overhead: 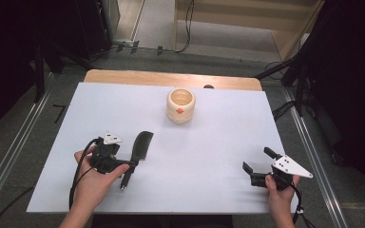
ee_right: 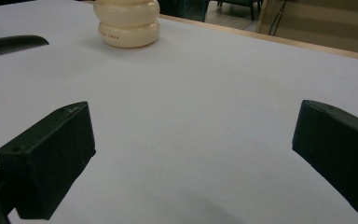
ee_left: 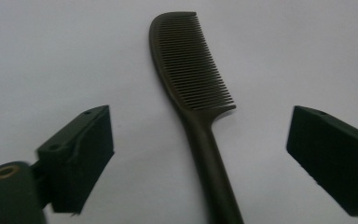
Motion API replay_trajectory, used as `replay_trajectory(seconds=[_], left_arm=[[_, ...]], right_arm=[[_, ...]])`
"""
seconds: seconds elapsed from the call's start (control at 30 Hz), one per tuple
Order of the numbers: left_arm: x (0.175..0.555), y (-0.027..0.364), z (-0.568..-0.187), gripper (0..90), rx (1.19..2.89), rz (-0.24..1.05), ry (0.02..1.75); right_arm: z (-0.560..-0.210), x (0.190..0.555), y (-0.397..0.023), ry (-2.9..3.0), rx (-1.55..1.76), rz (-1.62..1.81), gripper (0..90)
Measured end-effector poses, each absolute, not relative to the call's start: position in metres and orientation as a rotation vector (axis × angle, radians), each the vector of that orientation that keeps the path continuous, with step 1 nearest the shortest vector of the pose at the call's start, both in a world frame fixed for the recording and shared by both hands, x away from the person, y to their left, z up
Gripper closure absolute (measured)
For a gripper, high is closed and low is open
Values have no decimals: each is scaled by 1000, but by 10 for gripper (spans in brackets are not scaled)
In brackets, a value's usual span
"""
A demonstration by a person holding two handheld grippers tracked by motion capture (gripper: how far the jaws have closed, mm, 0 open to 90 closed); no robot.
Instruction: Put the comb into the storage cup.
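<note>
A black comb [overhead: 141, 144] lies flat on the white sheet, teeth end pointing away from me. My left gripper [overhead: 126, 167] sits low over its handle. In the left gripper view the comb's handle [ee_left: 209, 158] runs between the two jaws of the left gripper [ee_left: 200, 140]. Both pads stand well clear of it, so the gripper is open. At the right front, my right gripper [overhead: 257, 159] is held just above the sheet, open, with nothing between the jaws of the right gripper [ee_right: 193, 140].
A cream ribbed cup [overhead: 180, 105] with an orange mark stands at the back middle of the white sheet [overhead: 209, 152], also seen as the cup [ee_right: 128, 21] far ahead of the right jaws. The wooden table edge [overhead: 171, 78] shows behind it; dark stands and cables surround the table.
</note>
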State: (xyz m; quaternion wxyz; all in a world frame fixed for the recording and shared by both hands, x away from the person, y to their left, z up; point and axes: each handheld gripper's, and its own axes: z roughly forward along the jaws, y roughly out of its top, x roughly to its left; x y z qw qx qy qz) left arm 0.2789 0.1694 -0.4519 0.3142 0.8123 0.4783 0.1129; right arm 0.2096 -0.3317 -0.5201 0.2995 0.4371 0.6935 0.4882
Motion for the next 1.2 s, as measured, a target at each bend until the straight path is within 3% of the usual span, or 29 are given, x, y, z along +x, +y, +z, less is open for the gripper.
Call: replay_trajectory(seconds=[0.3,0.63,0.7,0.9,1.2], left_arm=[[281,160,-459,163,2227,305,1291],[280,156,-464,300,2291,262,1281],[281,155,-466,369,2315,247,1276],[280,153,-470,466,2348,274,1287],[278,150,-475,557,2355,267,1289]], right_arm=[[-520,210,-331,1837,1173,1295,0],[-520,210,-331,1837,1174,1291,0],[-520,210,-331,1837,1173,1290,0],[-520,210,-331,1839,1173,1286,0],[-520,210,-331,1841,1169,1285,0]])
